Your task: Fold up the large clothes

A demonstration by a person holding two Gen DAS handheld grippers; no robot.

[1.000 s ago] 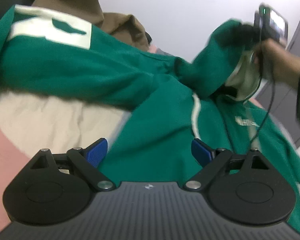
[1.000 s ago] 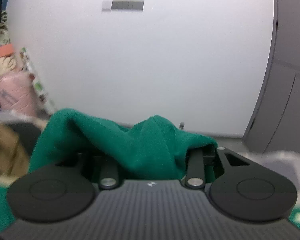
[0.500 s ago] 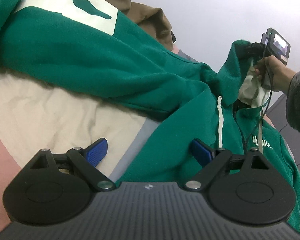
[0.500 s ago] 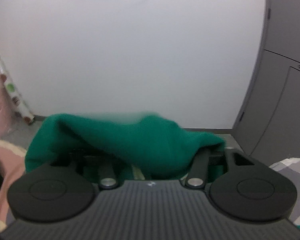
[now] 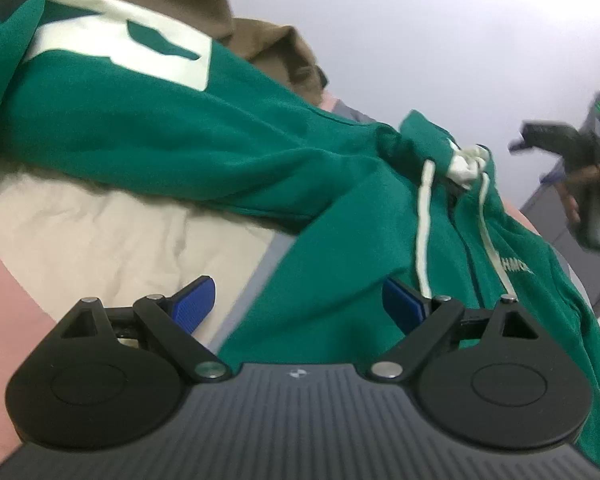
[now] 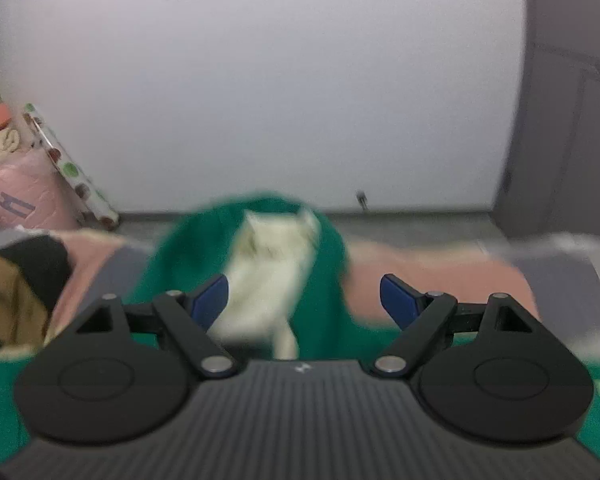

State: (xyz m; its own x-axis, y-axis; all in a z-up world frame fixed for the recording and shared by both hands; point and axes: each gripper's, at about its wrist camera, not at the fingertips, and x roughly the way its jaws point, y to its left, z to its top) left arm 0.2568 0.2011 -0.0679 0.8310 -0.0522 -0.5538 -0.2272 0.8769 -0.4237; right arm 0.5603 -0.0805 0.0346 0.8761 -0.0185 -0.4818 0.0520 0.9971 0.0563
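White wall and a grey cabinet back a bed with a beige and pink cover, and the green hoodie lies spread across it, one sleeve running toward a brown garment at the far edge. Half a second ago the right gripper was clamped on a bunch of green cloth, holding the hood up off the bed; now its blue pads stand wide apart with nothing between them, and the hood has dropped, its cream lining showing in a blurred heap just ahead of the fingers. That release likely means the hood has been laid down or flipped into place, so the garment is closer to flat and ready for a sleeve or side fold. In the left view the right gripper appears at the far right, raised clear of the cloth in the person's hand, blurred with motion. The left gripper hovers low over the hoodie's front near the drawcords, its jaws spread and gripping nothing, pointed along the body toward the hood.
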